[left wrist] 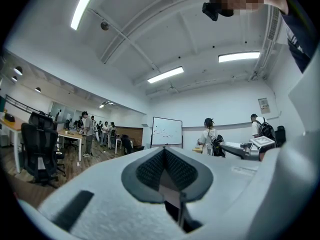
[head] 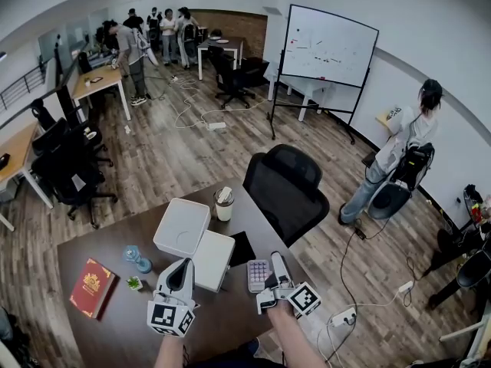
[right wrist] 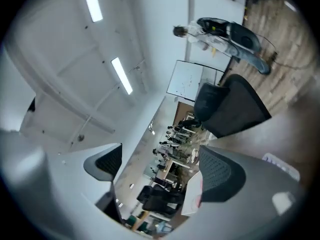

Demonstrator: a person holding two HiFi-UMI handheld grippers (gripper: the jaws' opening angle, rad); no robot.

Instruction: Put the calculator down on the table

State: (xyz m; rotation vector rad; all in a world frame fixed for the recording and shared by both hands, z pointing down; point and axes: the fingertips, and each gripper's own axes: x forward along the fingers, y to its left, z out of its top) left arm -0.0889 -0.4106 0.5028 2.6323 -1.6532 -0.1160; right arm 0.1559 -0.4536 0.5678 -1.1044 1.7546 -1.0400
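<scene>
The calculator (head: 258, 274), small and pale pink with rows of keys, lies flat on the dark brown table (head: 115, 336) near its front right corner. My right gripper (head: 273, 273) is just to its right, rolled on its side. In the right gripper view that gripper (right wrist: 162, 169) is open, its pads wide apart with only the room between them. A thin white and pink edge (right wrist: 192, 196) shows beside one pad; I cannot tell what it is. My left gripper (head: 182, 267) hovers by the white boxes. It (left wrist: 165, 170) is shut with nothing between its pads and points up into the room.
Two white boxes (head: 184, 227) stand mid-table, a black pad (head: 242, 248) beside them and a cup (head: 223, 204) behind. A red book (head: 92, 287), a blue bottle (head: 138, 260) and a small green thing (head: 134, 284) lie to the left. A black office chair (head: 288, 190) stands at the table's far right edge.
</scene>
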